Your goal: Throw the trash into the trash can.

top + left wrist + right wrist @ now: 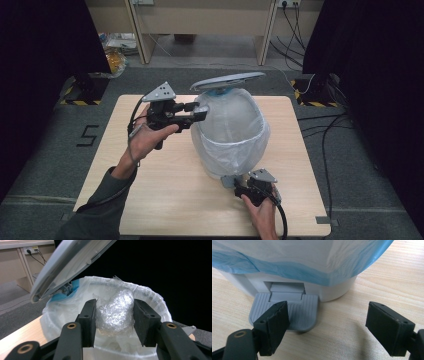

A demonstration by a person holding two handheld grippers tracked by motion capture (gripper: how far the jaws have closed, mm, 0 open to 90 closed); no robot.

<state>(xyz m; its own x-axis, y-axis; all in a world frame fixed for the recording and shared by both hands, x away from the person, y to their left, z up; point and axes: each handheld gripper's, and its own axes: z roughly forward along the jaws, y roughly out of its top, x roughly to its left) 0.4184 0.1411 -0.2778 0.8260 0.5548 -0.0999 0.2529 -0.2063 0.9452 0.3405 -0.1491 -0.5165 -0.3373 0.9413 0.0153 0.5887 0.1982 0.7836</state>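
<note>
Crumpled clear plastic wrap (115, 312) is held between the two black jaws of the left tongs (115, 317), pressed on both sides by the pads. In the left gripper view the wad is seen in front of and just above the open mouth of the pedal bin (155, 300), whose rim is covered by a thin white liner bag (62, 312). The grey lid (67, 265) of the bin stands raised and tilted at the upper left of that view, with a blue strip of the liner showing near its hinge.

In the high view the left tongs (200, 111) are held level by the left hand (147, 140) at the left side of the bin (230, 130), their tip touching or just beside the rim; whether the wad is already over the opening cannot be told from there. The lid (229, 80) is seen open above the far side of the bin, and the bin stands near the middle of the light wooden desk (165, 200).

The right tongs (239, 181) are held by the right hand (262, 210) at the near foot of the bin. In the right gripper view their jaws stand wide apart with nothing gripped between them. One jaw rests on the near edge of the ribbed grey pedal (297, 310), which lies low against the desk (342, 322), while the other jaw hangs over bare wood well to the side. Above the pedal, the white base of the bin (334, 290) and the blue-edged hem of the liner bag (312, 270) are seen.
</note>
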